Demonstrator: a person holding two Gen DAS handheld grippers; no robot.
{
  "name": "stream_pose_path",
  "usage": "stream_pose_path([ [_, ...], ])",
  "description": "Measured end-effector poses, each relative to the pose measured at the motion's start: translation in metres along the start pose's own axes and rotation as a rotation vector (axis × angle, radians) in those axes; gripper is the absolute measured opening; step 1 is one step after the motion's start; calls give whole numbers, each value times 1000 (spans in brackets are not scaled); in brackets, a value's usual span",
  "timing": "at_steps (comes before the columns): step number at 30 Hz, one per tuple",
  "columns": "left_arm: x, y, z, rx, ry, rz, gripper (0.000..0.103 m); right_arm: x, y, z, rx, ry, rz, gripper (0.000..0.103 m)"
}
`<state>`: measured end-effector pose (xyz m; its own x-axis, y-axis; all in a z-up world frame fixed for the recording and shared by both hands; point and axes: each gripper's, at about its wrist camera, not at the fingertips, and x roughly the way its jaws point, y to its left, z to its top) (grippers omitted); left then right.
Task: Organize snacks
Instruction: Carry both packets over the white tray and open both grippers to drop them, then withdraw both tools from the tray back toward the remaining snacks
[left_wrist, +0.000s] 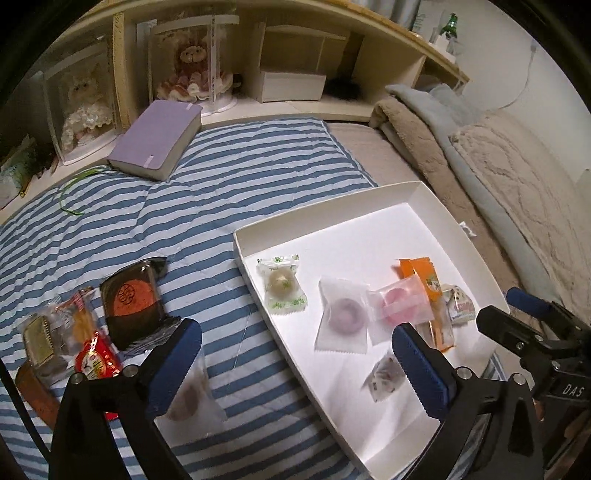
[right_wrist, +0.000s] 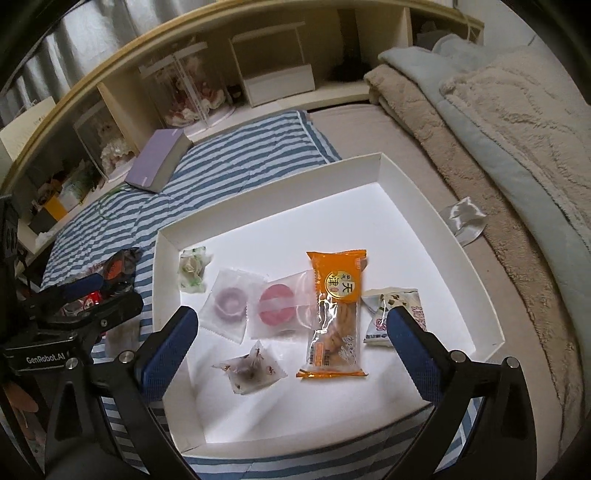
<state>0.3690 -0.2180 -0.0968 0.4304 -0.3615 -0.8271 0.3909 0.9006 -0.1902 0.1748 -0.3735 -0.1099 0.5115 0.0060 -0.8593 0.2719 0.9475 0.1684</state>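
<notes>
6 wrapped snacks sit in the shallow white cardboard box (right_wrist: 436, 206) on the blue-striped quilt (left_wrist: 221, 206), the orange cracker packet (right_wrist: 334, 314) among them. Right gripper (right_wrist: 291, 339) hovers above it, jaws wide apart, empty. Left gripper (left_wrist: 295, 362) too, jaws apart, near the dark mooncake packet (left_wrist: 133, 302) outside.

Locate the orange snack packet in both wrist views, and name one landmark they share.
Left wrist: orange snack packet sits right of centre in the white box, partly under the pink ring candy.
Right wrist: at centre, label facing up.
Shared landmark: the purple book on the striped blanket.
</notes>
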Motion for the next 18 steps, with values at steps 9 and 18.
stream_pose_path([
  [9,-41,-3,-10,8,-34,22,103,-20,6,-6,-17,-34,-7,103],
  [18,-91,4,-28,6,-91,47,103,-36,19,-7,-52,-63,-20,103],
])
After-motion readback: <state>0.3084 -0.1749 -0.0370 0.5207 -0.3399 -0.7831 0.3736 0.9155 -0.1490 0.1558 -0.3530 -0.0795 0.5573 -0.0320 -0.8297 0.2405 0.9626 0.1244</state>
